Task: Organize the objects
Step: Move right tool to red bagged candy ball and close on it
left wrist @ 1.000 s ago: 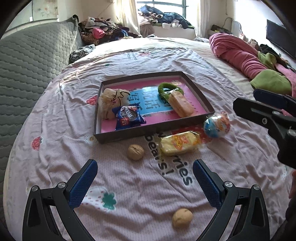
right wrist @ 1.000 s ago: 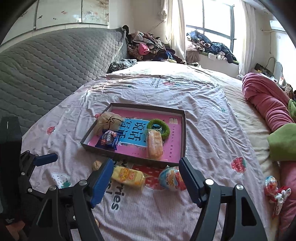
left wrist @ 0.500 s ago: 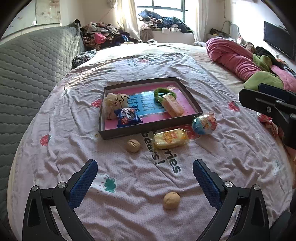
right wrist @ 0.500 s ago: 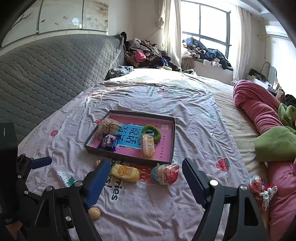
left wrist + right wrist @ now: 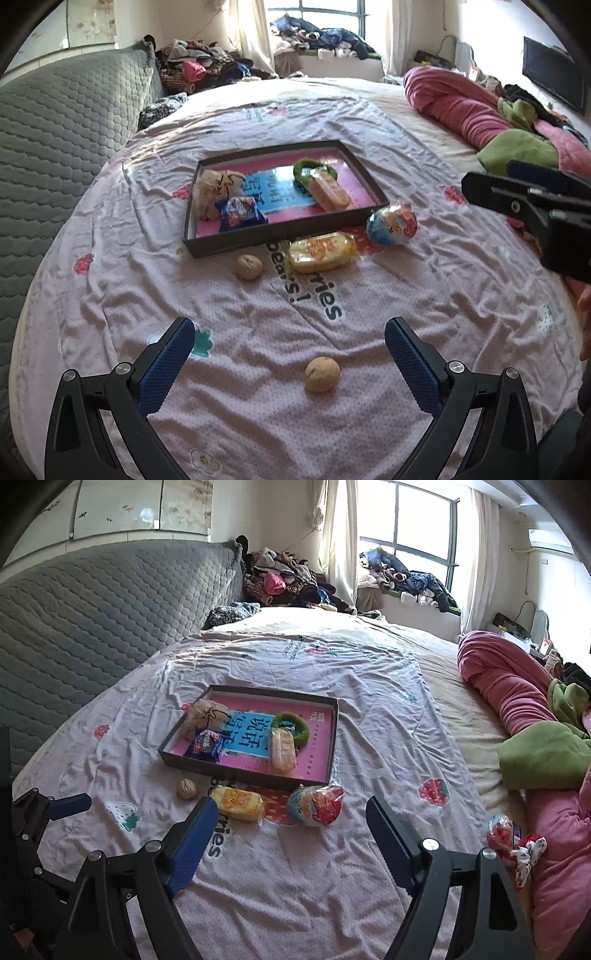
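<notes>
A dark box tray (image 5: 280,236) (image 5: 243,773) with a pink floor lies on the bed. It holds a beige pouch (image 5: 216,190), a blue snack pack (image 5: 240,214), a green ring (image 5: 314,168) and an orange bar (image 5: 328,192). In front of it lie a walnut (image 5: 250,267) (image 5: 187,788), a yellow snack pack (image 5: 321,253) (image 5: 236,803) and a blue-red toy egg (image 5: 392,223) (image 5: 316,805). A second walnut (image 5: 322,373) lies between my left gripper's fingers. My left gripper (image 5: 290,365) is open and empty. My right gripper (image 5: 291,840) is open and empty, just short of the egg.
The pink printed sheet (image 5: 332,306) covers the bed. A grey quilted headboard (image 5: 92,609) stands on the left. Pink and green bedding (image 5: 535,731) is piled on the right, with a small red wrapped toy (image 5: 506,834) beside it. Clothes are heaped at the window.
Both grippers pulled back and up from the tray over the last second, then the left one came slightly closer to the near walnut. No object moved.
</notes>
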`<state>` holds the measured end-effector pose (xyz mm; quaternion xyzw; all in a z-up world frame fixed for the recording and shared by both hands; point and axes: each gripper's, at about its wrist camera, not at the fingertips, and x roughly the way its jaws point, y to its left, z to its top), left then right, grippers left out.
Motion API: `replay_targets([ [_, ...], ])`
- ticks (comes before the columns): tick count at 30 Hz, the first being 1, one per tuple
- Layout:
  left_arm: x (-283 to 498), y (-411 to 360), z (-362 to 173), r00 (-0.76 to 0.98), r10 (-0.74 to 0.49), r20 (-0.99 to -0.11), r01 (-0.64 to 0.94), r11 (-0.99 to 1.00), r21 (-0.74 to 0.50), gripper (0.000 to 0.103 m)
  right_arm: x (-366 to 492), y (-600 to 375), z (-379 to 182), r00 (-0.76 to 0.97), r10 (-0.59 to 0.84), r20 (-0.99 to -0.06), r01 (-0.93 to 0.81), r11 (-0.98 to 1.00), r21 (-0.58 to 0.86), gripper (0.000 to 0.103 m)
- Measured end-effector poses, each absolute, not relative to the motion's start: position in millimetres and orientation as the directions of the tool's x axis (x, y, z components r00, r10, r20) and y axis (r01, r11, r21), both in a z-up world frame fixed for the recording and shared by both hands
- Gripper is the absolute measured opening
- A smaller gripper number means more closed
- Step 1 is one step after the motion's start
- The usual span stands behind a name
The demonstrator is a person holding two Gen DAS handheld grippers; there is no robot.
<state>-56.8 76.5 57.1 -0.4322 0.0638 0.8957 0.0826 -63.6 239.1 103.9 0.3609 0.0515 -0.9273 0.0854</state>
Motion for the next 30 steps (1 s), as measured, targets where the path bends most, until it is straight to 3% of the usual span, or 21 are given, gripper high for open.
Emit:
replay_targets([
  [30,-73.8,85.7,-21.7,-0.523,0.123,-0.844,-0.23,-0.973,0.001,0.102,-124.5,250.3,18.4,-0.641,-0.075,-0.764,0.163,-0.986,-0.04,0.083],
])
